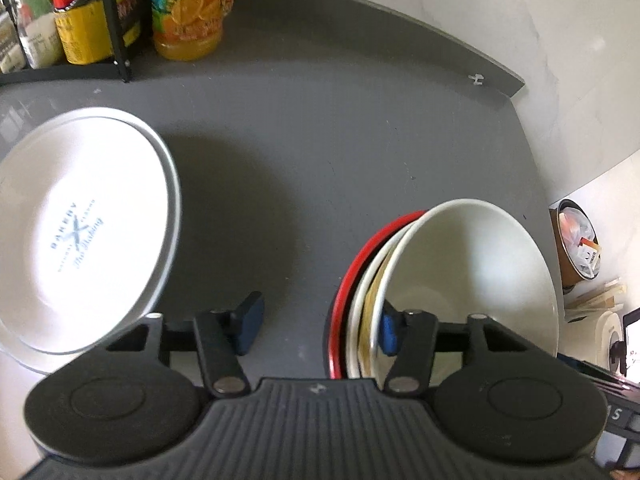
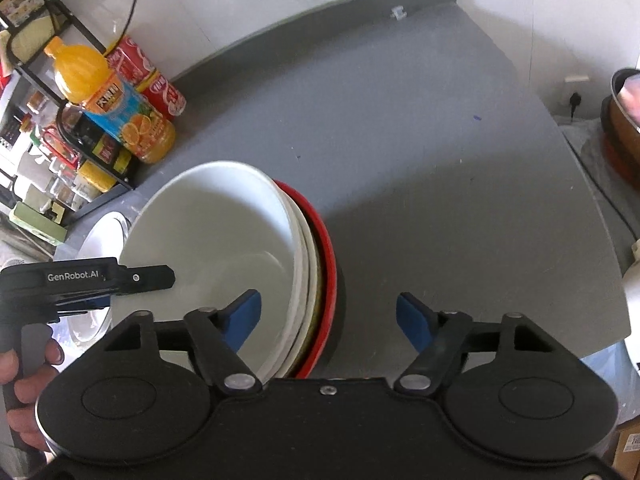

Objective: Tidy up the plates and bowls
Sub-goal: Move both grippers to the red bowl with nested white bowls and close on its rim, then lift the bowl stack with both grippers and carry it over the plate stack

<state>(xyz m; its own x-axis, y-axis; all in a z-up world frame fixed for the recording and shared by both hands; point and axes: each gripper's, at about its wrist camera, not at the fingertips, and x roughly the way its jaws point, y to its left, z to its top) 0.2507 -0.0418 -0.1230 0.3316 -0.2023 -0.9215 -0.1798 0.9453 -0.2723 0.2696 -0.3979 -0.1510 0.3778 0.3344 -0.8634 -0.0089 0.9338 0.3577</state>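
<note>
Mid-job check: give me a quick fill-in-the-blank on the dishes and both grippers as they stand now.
1. The white bowl sits on top of a stack whose lowest visible dish is coloured ____.
2. Both the left hand-held gripper and the right hand-held gripper are ____.
3. The bottle holds ____ juice.

Missing: red; open; orange

Tabletop (image 1: 320, 140) is flat dark grey. White plate (image 1: 80, 220) has blue lettering printed in the middle. The top bowl (image 1: 472, 272) in the stack is plain white, with a red bowl (image 1: 348, 280) at the bottom. Both claws have blue pads (image 2: 244, 316) on black bodies. Orange juice bottle (image 1: 188, 8) has a blue label with orange slices.
</note>
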